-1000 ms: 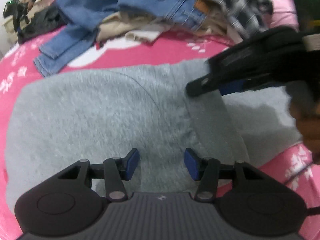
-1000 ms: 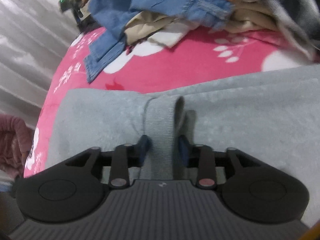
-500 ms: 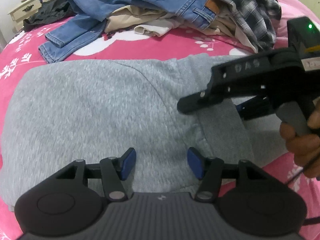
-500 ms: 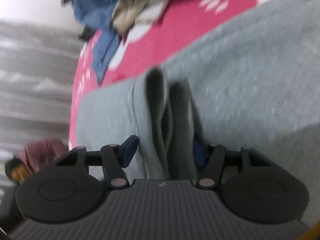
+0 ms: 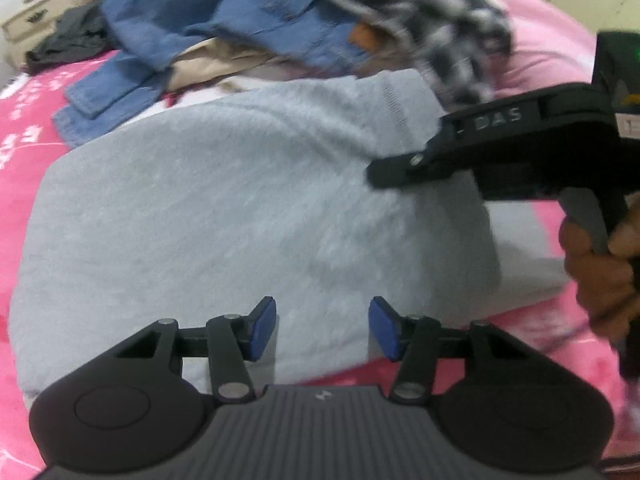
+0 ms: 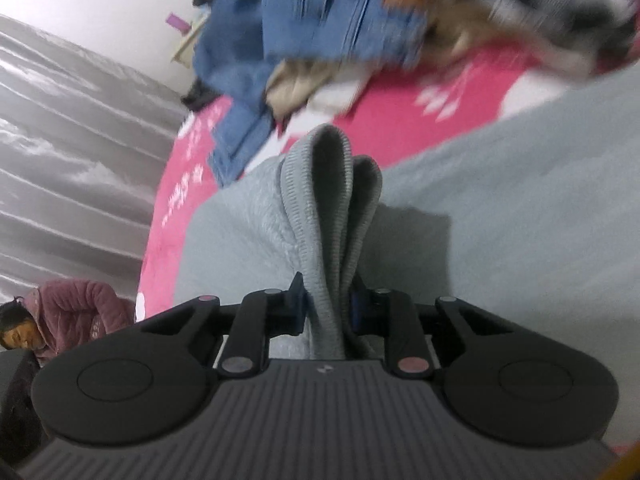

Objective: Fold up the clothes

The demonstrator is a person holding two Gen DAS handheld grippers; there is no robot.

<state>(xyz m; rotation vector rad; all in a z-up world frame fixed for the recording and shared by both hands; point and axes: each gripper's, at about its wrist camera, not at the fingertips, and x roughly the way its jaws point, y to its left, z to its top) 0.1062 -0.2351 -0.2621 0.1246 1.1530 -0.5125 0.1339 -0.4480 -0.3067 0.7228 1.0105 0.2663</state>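
**A:** Where's the garment being folded?

**B:** A grey sweatshirt [image 5: 224,208] lies spread across the near part of a pink bedspread [image 5: 28,120]. Its ribbed cuff [image 6: 328,216] is bunched into a doubled fold and pinched between the pads of the right gripper [image 6: 325,307], whose jaws are closing on it.

**A:** And the other one?

**B:** The left gripper [image 5: 322,327] hovers over the near hem, its jaws standing apart and narrowing a little, with nothing pressed between them. The right gripper is off to its right, with a person's hand [image 5: 596,264] on the handle.

**A:** What else is around?

**B:** Beyond the sweatshirt, on the far side, is a heap: blue jeans [image 5: 224,28], a black-and-white checked shirt [image 5: 432,28], something beige [image 5: 216,60]. A person in a pink padded jacket [image 6: 76,312] sits low to the left.

**A:** How should this fold go?

**B:** I'd judge the sleeve is being carried across the body. Best to keep the cuff firmly pinched, lift it clear so it doesn't drag the body into wrinkles, and lay it flat. The free gripper could pin the hem.
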